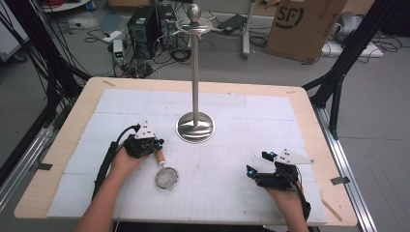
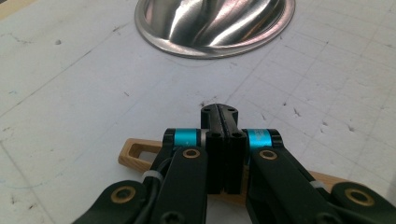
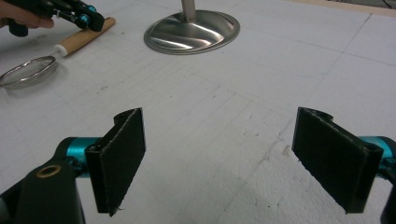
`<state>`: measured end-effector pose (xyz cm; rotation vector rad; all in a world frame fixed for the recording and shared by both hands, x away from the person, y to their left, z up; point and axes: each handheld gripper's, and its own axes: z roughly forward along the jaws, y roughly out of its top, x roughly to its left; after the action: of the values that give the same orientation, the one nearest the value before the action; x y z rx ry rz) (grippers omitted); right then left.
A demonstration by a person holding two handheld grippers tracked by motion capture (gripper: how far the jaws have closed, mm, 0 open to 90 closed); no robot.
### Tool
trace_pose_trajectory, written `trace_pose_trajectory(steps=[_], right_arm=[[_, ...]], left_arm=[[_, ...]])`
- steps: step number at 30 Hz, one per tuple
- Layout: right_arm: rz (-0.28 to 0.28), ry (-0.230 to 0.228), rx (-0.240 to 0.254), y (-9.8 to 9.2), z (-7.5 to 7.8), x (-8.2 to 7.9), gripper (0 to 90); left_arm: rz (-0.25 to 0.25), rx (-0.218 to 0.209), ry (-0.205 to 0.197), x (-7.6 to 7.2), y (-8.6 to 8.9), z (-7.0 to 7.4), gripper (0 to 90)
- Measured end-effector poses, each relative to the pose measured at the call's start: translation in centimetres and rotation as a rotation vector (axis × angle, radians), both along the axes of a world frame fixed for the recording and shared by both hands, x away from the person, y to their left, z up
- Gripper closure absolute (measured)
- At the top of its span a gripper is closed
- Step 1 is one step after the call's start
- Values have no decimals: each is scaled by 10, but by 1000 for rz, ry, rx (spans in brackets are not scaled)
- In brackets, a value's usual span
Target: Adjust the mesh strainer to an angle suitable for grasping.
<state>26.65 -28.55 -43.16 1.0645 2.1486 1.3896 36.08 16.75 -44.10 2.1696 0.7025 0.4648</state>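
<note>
A small metal mesh strainer (image 1: 167, 179) with a wooden handle (image 1: 158, 157) lies on the white mat left of centre. My left gripper (image 1: 158, 143) is over the far end of that handle, jaws shut together. In the left gripper view the shut jaws (image 2: 219, 112) cross above the handle (image 2: 135, 154), which has a slot at its end; I cannot tell whether they touch it. My right gripper (image 1: 257, 163) rests at the right front of the mat, open, with nothing between its pads (image 3: 219, 116). The right gripper view also shows the strainer (image 3: 28, 72) and the left gripper (image 3: 88, 19).
A tall steel stand with a round base (image 1: 195, 127) rises from the middle of the mat, its hooked top (image 1: 194, 24) high above. The base (image 2: 215, 23) is just ahead of the left gripper. The white mat (image 1: 241, 111) covers the wooden table.
</note>
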Motion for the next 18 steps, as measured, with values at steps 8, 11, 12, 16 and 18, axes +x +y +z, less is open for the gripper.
trace_pose_trajectory(steps=[8,11,12,16,18], right_arm=[[0,7,0,0,-2,1,164],[0,14,-2,1,-2,1,164],[2,11,-3,1,-2,1,164],[0,16,3,1,-2,0,164],[1,12,1,0,-2,0,164]], left_arm=[[6,11,11,1,3,-1,896],[14,15,19,0,6,0,896],[16,17,19,-1,7,0,896],[16,15,16,-4,10,1,896],[16,15,19,-4,12,1,897]])
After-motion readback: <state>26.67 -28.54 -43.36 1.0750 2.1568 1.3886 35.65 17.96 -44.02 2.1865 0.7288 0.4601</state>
